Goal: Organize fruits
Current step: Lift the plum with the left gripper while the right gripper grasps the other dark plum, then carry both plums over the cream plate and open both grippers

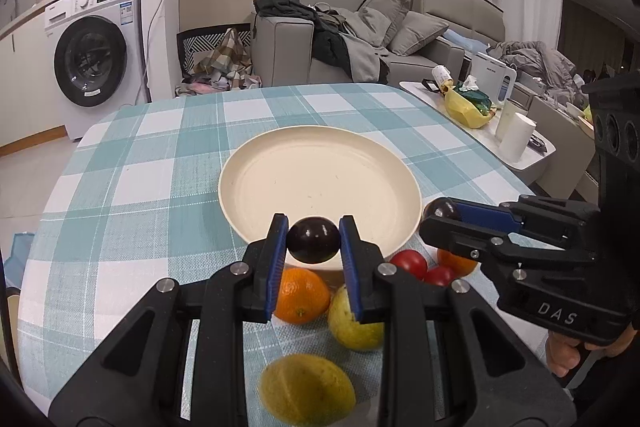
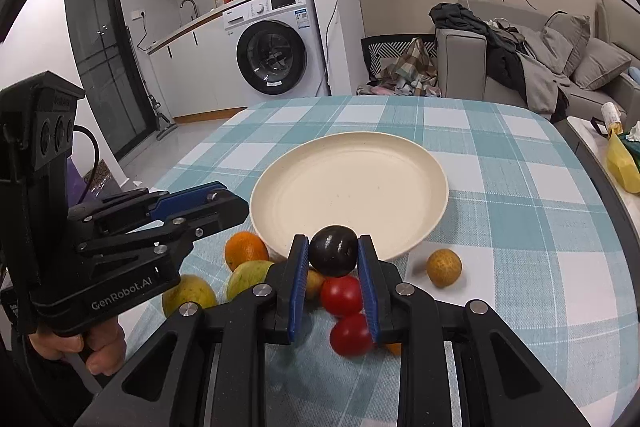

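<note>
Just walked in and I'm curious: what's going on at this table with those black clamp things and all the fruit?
A person is sorting fruit with a pair of hand-held tongs. The left tongs grip a dark plum, and the right tongs grip a second dark plum. Both hover at the near rim of the cream plate, which has no fruit on it yet. An orange, two red tomatoes and yellow-green fruits sit on the checked tablecloth.
</note>
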The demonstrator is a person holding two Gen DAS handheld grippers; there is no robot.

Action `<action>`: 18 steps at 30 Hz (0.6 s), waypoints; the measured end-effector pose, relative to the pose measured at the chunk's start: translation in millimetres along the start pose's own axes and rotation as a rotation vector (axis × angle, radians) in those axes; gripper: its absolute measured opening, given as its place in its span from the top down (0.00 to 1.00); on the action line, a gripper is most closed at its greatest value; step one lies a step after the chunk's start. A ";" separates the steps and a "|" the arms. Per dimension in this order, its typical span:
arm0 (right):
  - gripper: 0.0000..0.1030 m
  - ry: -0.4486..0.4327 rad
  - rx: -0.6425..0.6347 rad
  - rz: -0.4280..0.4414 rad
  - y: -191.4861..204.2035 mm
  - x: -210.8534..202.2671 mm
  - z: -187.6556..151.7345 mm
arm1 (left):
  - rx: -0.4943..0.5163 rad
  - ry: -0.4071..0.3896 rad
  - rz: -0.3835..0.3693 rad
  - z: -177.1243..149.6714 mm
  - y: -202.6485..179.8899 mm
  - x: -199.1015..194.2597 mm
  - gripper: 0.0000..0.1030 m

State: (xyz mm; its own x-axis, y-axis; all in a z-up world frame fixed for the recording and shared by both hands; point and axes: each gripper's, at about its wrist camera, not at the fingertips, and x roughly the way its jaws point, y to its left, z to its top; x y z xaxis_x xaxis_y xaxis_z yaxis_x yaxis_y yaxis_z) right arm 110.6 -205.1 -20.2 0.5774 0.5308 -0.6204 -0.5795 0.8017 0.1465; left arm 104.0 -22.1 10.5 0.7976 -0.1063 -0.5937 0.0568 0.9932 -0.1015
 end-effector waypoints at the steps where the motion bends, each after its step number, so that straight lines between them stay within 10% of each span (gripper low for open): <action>1: 0.76 0.000 0.003 0.000 -0.9 2.1 1.2 | 0.001 0.003 0.001 1.2 -0.3 3.2 0.77; 18: 0.76 0.022 0.045 -0.028 -18.7 33.7 11.6 | 0.007 0.068 0.025 6.4 -1.5 46.5 0.77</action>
State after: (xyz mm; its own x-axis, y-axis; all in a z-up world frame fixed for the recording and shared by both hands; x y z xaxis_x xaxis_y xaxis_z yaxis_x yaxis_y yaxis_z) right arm 147.5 -199.1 -34.9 0.5799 0.5026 -0.6412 -0.5365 0.8279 0.1636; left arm 144.9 -28.2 -11.8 0.7564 -0.0839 -0.6486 0.0418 0.9959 -0.0801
